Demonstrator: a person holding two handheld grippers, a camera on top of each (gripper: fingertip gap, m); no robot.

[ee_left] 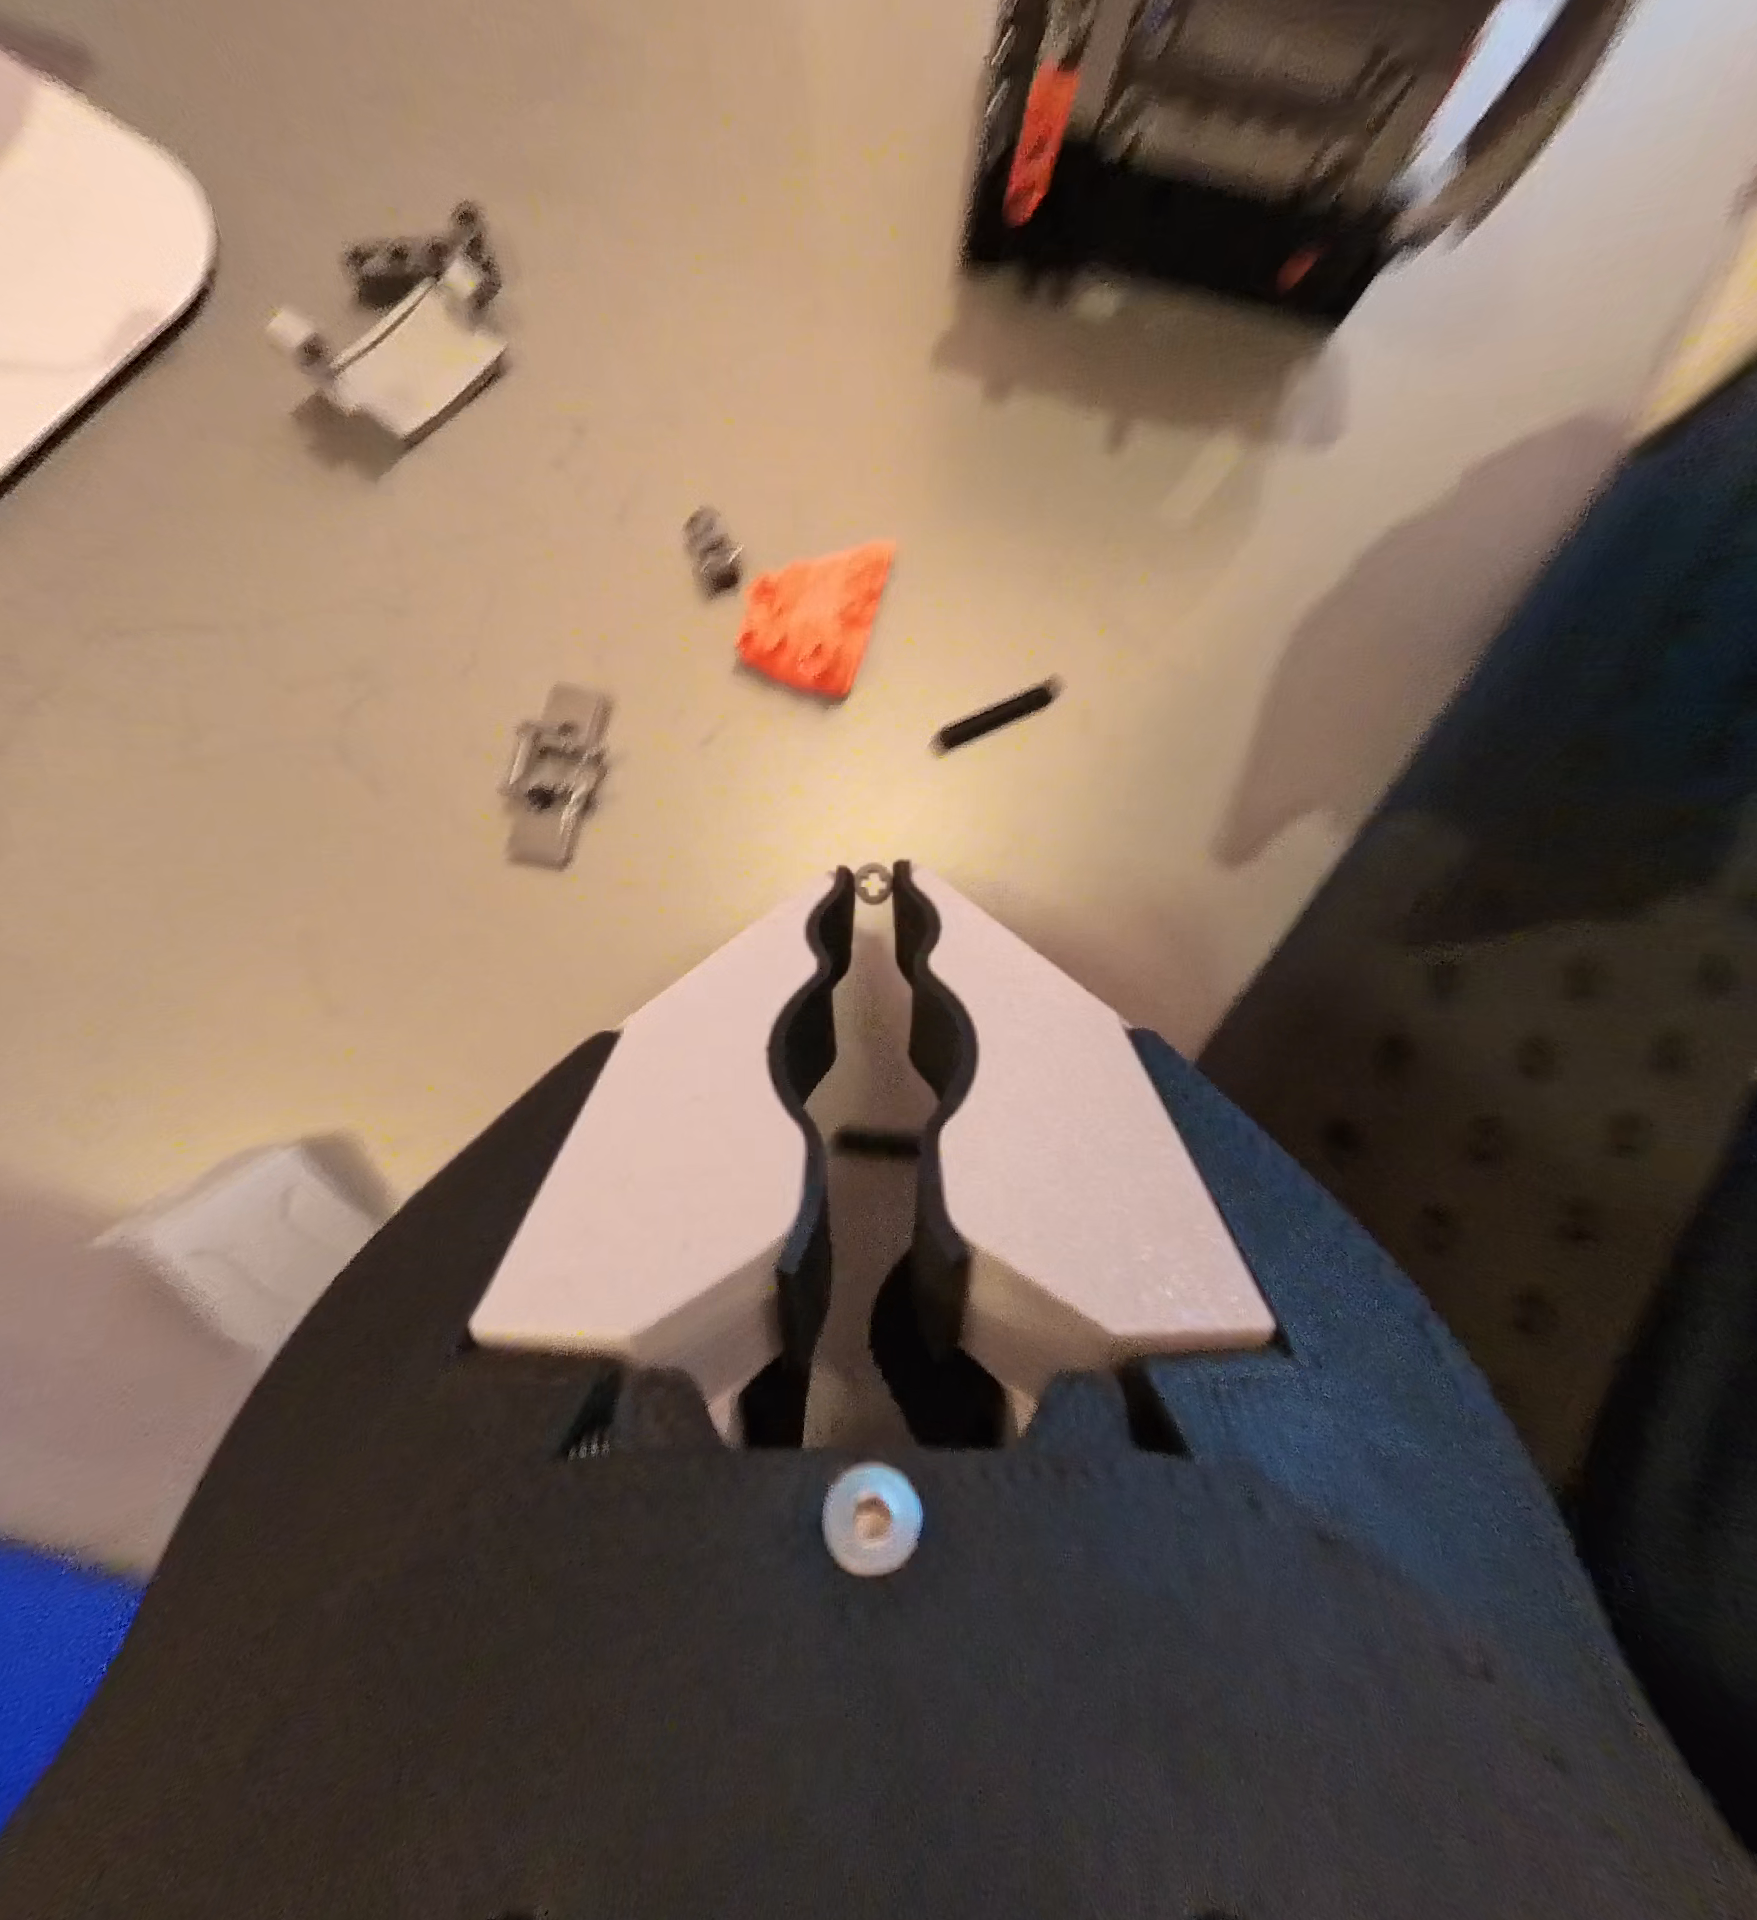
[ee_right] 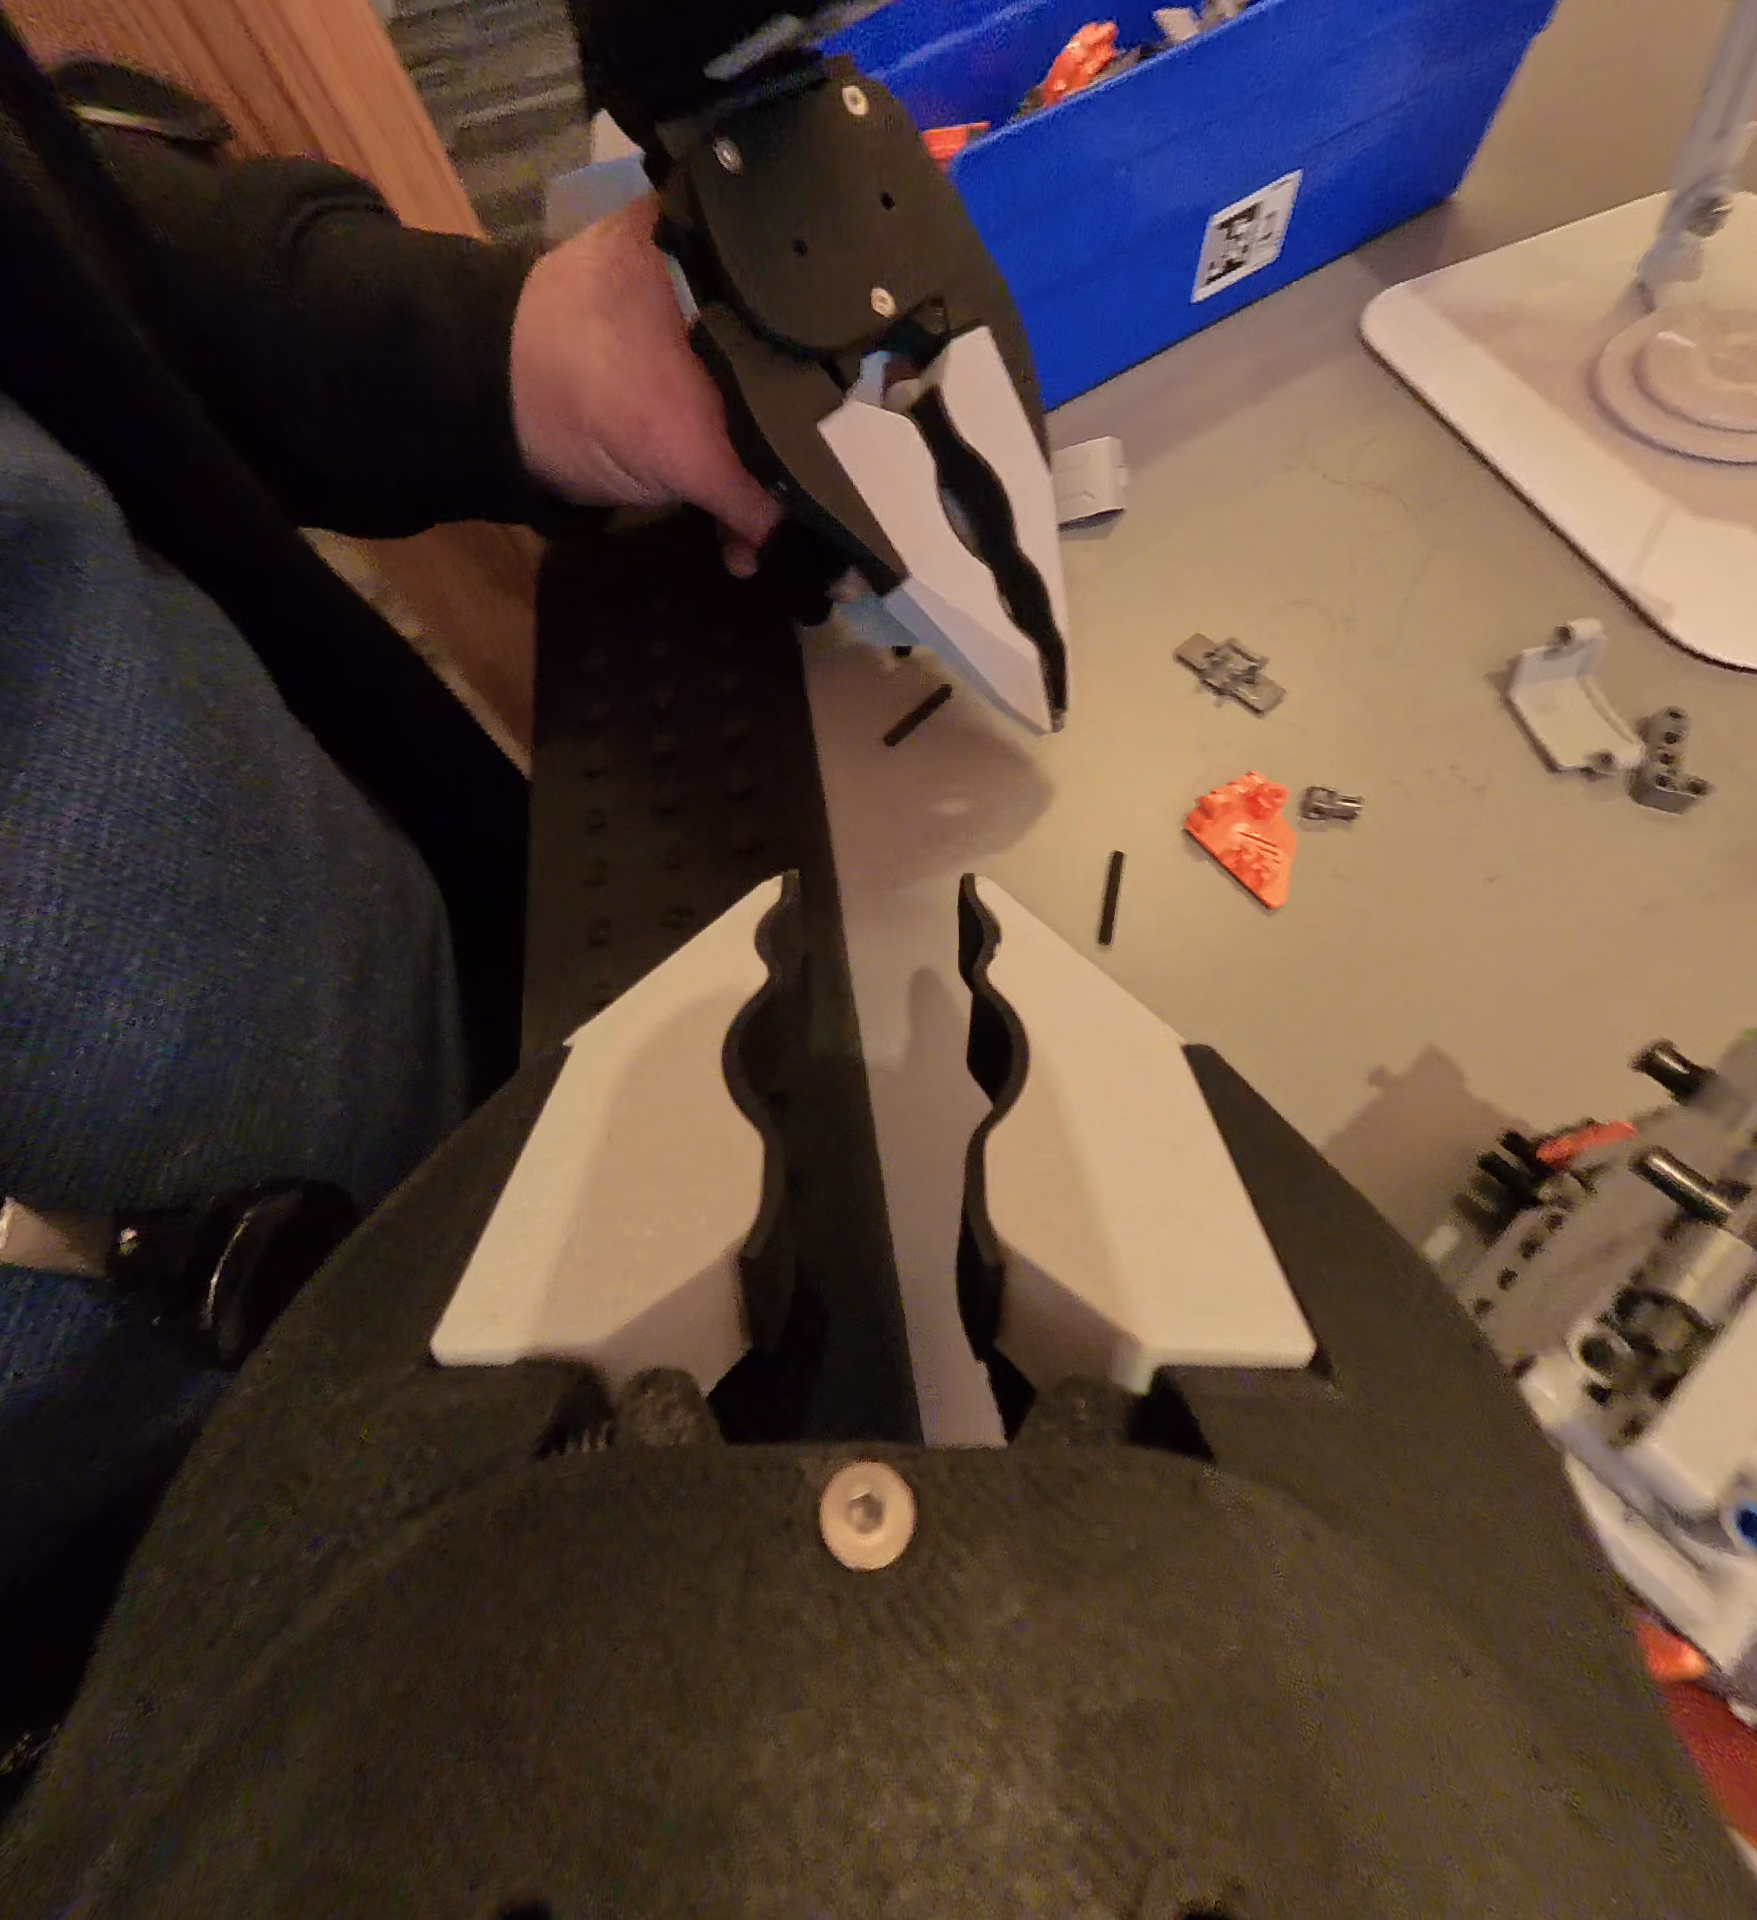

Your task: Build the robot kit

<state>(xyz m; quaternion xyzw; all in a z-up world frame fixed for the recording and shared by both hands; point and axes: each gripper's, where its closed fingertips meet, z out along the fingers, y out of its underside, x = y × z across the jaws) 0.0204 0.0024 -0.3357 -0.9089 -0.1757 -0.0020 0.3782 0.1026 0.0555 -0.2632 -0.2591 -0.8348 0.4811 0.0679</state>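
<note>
My left gripper (ee_left: 875, 881) is shut on a small grey ring-shaped bush with a cross-shaped hole (ee_left: 875, 889), pinched at the very fingertips above the grey table (ee_left: 230, 623). In the right wrist view the left gripper (ee_right: 1050, 715) hangs tips-down over the table, held by a hand (ee_right: 614, 384). My right gripper (ee_right: 879, 888) is open and holds nothing; it hovers over the table's near edge. A black axle (ee_right: 1111, 897) lies just to the right of its fingertips, and another black axle (ee_right: 918, 715) lies under the left gripper.
An orange wedge plate (ee_left: 817, 623) (ee_right: 1243, 836), a small dark grey connector (ee_right: 1331, 803), a flat grey assembly (ee_left: 554, 774) and a grey curved panel piece (ee_left: 396, 332) lie on the table. A blue parts bin (ee_right: 1165, 187), a white stand base (ee_right: 1632, 416) and a built model (ee_right: 1684, 1299) stand around. A black perforated strip (ee_right: 666, 779) runs along the edge. Spacing between my two grippers at the tips: around 12 cm. From my left tips it is roughly 6 cm to the black axle (ee_right: 1111, 897); from my right, 11 cm. It is also in sight in the left wrist view (ee_left: 989, 721).
</note>
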